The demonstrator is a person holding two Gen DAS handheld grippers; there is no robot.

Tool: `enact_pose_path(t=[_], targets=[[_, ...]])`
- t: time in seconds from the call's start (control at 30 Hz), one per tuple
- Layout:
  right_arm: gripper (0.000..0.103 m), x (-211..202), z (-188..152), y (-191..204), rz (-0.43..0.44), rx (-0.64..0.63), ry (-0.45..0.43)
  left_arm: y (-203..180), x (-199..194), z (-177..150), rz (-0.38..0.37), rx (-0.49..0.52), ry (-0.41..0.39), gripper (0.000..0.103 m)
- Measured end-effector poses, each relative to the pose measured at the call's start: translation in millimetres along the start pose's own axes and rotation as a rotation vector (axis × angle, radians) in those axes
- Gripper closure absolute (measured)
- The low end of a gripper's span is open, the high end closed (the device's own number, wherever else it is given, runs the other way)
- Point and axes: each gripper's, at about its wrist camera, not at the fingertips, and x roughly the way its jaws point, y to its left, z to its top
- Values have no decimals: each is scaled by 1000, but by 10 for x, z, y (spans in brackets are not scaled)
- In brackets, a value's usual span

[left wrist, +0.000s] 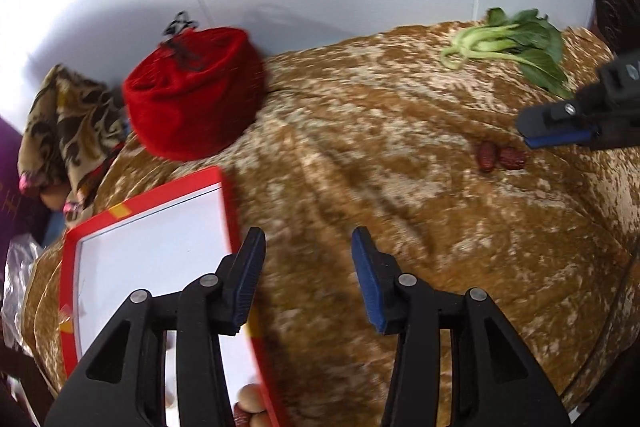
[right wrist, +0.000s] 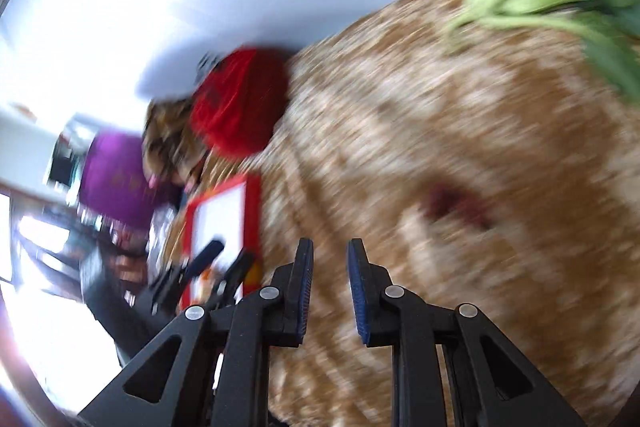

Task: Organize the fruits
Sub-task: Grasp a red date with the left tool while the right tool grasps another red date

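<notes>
Two dark red dates lie side by side on the brown patterned cloth at the right. They show as a dark red blur in the right wrist view. A red-rimmed white tray lies at the left, with a few small fruits at its near end. My left gripper is open and empty over the tray's right edge. My right gripper is open with a narrow gap, empty, and hangs just above the dates; it also shows in the left wrist view.
A red velvet pouch stands at the back left beside a patterned cloth. A bok choy lies at the back right. A purple box sits off the table's left. A white wall stands behind.
</notes>
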Motion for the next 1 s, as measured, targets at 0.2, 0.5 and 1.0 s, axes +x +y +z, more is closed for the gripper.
enact_pose_path(t=[0.2, 0.5, 1.0], targets=[[83, 71, 220, -473, -95, 84, 4, -299, 155, 117, -59, 17, 24, 60], [78, 254, 297, -652, -190, 68, 43, -409, 276, 130, -75, 29, 42, 60], [87, 189, 179, -629, -226, 41, 53, -661, 300, 256, -152, 91, -18, 60]])
